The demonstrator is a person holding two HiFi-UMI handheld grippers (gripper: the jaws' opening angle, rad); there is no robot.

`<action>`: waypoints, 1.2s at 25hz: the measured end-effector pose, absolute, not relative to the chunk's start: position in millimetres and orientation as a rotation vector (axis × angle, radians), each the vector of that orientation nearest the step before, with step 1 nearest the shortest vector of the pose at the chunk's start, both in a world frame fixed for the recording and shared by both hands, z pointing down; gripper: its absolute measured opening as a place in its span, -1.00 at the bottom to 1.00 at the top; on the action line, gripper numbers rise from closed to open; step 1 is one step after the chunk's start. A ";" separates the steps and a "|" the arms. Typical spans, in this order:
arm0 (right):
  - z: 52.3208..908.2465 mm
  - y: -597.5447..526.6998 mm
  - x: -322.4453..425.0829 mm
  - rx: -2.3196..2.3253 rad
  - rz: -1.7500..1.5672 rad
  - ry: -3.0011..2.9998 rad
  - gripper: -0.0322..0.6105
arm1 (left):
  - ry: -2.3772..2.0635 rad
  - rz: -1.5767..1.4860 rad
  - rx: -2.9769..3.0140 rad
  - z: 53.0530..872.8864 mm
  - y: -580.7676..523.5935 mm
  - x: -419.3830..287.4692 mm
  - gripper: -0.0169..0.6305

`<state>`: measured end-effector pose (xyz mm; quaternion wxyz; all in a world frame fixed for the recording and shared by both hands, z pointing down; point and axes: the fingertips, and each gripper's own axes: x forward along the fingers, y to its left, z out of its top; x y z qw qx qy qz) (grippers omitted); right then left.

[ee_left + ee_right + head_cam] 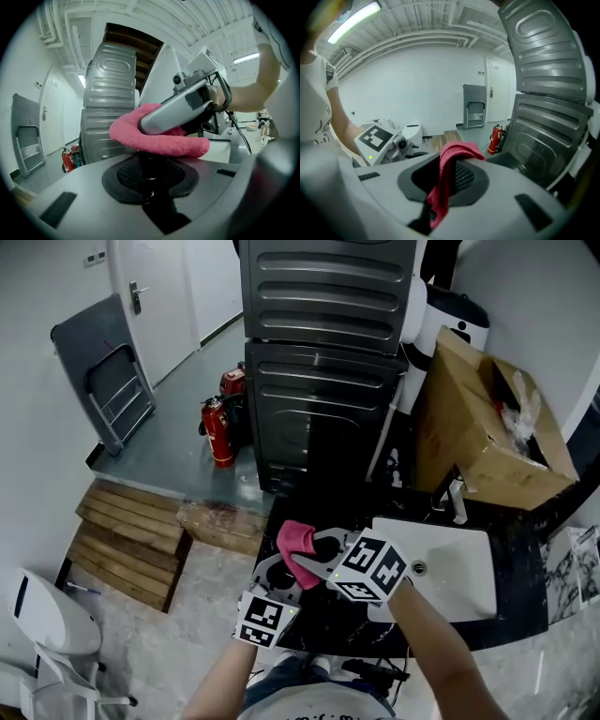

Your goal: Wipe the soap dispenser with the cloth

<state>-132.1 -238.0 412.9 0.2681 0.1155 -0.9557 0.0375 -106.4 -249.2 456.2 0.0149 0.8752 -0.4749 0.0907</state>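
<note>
- The left gripper (284, 582) has its jaws drawn in on a slim, dark, upright thing. I take this for the soap dispenser (149, 165), though most of its shape is hidden.
- The right gripper (317, 554) has its jaws clamped on the pink cloth (449, 168), which runs between the pads and trails out at 6 o'clock.
- In the left gripper view the cloth lies folded from 9 to 3 o'clock. It touches the dispenser's top at 12 o'clock, with a right jaw bearing on it.
- In the head view the right hand comes in from 3 o'clock and carries the cloth. A wipe would likely run down the dispenser's upright axis while the left hand steadies it.
- Around them is the black desk (516, 606), with a white sink (459, 577) at 3 o'clock and stacked dark machines (323, 381) at 12 o'clock.
</note>
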 end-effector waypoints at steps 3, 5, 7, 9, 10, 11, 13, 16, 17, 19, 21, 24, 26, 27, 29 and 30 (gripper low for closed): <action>413.0 -251.1 -123.4 0.389 0.125 -2.571 -0.75 | -1.469 0.276 2.731 455.6 -248.1 -108.1 -0.66; 412.3 -260.5 -115.8 0.446 0.153 -2.574 -0.75 | -1.461 0.273 2.734 455.4 -248.6 -107.0 -0.66; 411.1 -268.6 -108.1 0.519 0.149 -2.570 -0.75 | -1.446 0.275 2.736 456.1 -250.1 -105.8 -0.66; 408.6 -275.5 -98.2 0.627 0.127 -2.563 -0.75 | -1.429 0.294 2.736 457.2 -250.7 -105.4 -0.65; 405.6 -278.3 -92.1 0.691 0.127 -2.566 -0.75 | -1.420 0.305 2.734 456.9 -250.5 -105.3 -0.65; 401.6 -280.2 -85.2 0.759 0.140 -2.576 -0.75 | -1.411 0.305 2.725 456.3 -250.2 -105.5 -0.65; 392.6 -280.0 -70.5 0.880 0.198 -2.611 -0.75 | -1.391 0.245 2.682 455.6 -249.8 -107.1 -0.66; 386.2 -272.8 -48.8 0.994 0.286 -2.655 -0.75 | -1.356 0.040 2.557 454.3 -251.3 -114.5 -0.65; 386.3 -270.5 -41.5 1.026 0.306 -2.656 -0.75 | -1.337 -0.047 2.491 453.8 -253.5 -118.7 -0.64; 388.3 -267.2 -27.9 1.094 0.338 -2.646 -0.75 | -1.277 -0.231 2.325 454.8 -259.8 -129.0 -0.64; 391.5 -263.4 -18.5 1.149 0.371 -2.638 -0.75 | -1.217 -0.393 2.162 461.2 -263.7 -139.5 -0.66; 398.6 -256.5 -12.4 1.193 0.418 -2.630 -0.75 | -1.190 -0.569 2.002 474.1 -263.0 -154.6 -0.66; 406.3 -251.9 -10.2 1.214 0.424 -2.605 -0.75 | -1.192 -0.627 1.936 480.8 -261.5 -161.8 -0.66; 411.1 -249.9 -10.2 1.220 0.421 -2.587 -0.75 | -1.192 -0.638 1.919 482.5 -260.8 -163.3 -0.66; 421.0 -247.4 -15.0 1.212 0.408 -2.559 -0.75 | -1.196 -0.641 1.915 482.7 -259.8 -163.2 -0.66; 425.2 -247.3 -19.9 1.199 0.403 -2.554 -0.75 | -1.201 -0.636 1.922 482.0 -259.8 -162.3 -0.66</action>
